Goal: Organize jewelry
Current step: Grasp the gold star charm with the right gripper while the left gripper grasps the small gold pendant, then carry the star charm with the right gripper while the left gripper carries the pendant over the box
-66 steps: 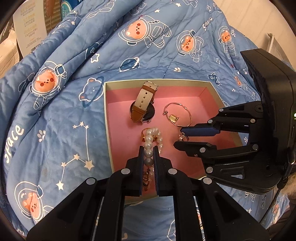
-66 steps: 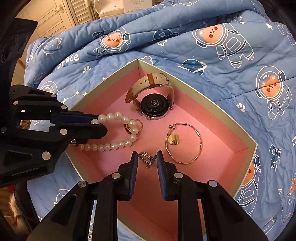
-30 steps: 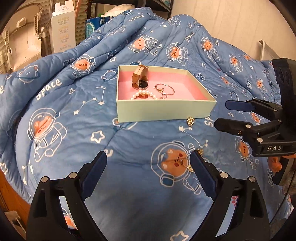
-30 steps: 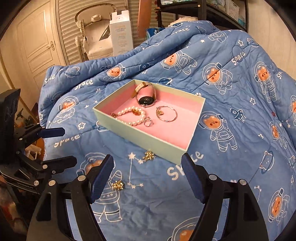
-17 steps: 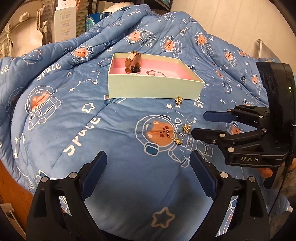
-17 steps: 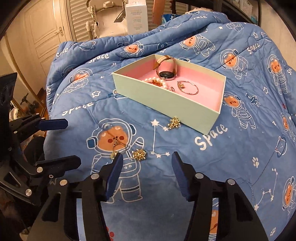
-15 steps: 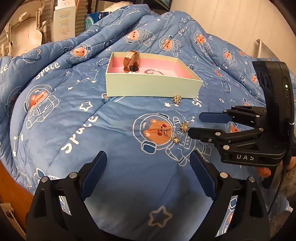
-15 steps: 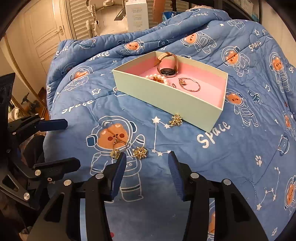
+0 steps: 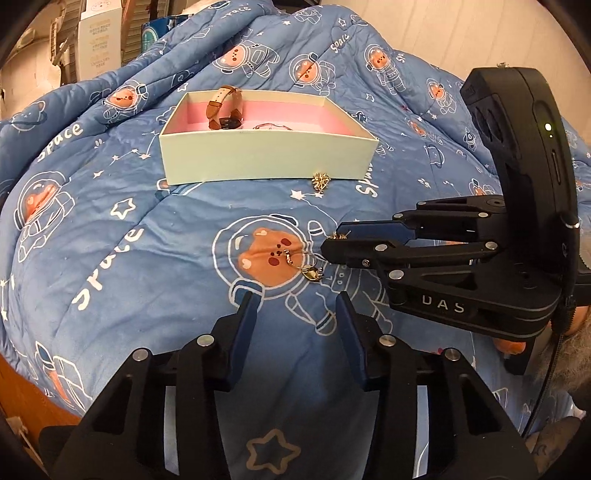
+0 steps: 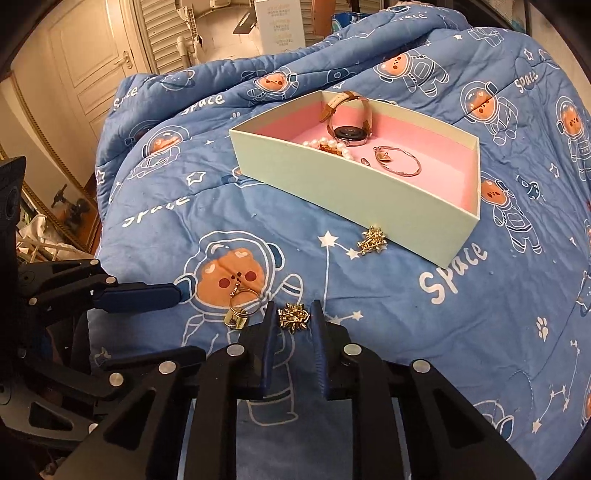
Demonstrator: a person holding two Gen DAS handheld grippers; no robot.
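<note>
A mint box (image 10: 332,184) with pink lining rests on the blue quilt and holds a watch (image 10: 349,129), a pearl bracelet (image 10: 327,142) and a bangle (image 10: 400,164). In front of it, my right gripper (image 10: 294,314) is shut on a gold star brooch (image 10: 294,316) lying on the quilt; the left wrist view shows that brooch (image 9: 340,235) at the tips of the right gripper (image 9: 327,245). A gold ring with a charm (image 9: 303,264) lies just ahead of my left gripper (image 9: 297,299), whose jaws are closing with nothing between them. A second star brooch (image 10: 372,240) lies by the box wall.
The quilt (image 9: 129,240) slopes down toward a wooden edge (image 9: 33,398) at the lower left. Cartons (image 10: 280,26), a louvred door (image 10: 162,33) and clutter stand behind the bed. A person's hand (image 9: 546,443) holds the right gripper's body at the lower right.
Both grippers left the box, where they held the pearls and a ring, and came down over the loose pieces on the quilt. The right jaws narrowed onto the star brooch; the left jaws narrowed from wide.
</note>
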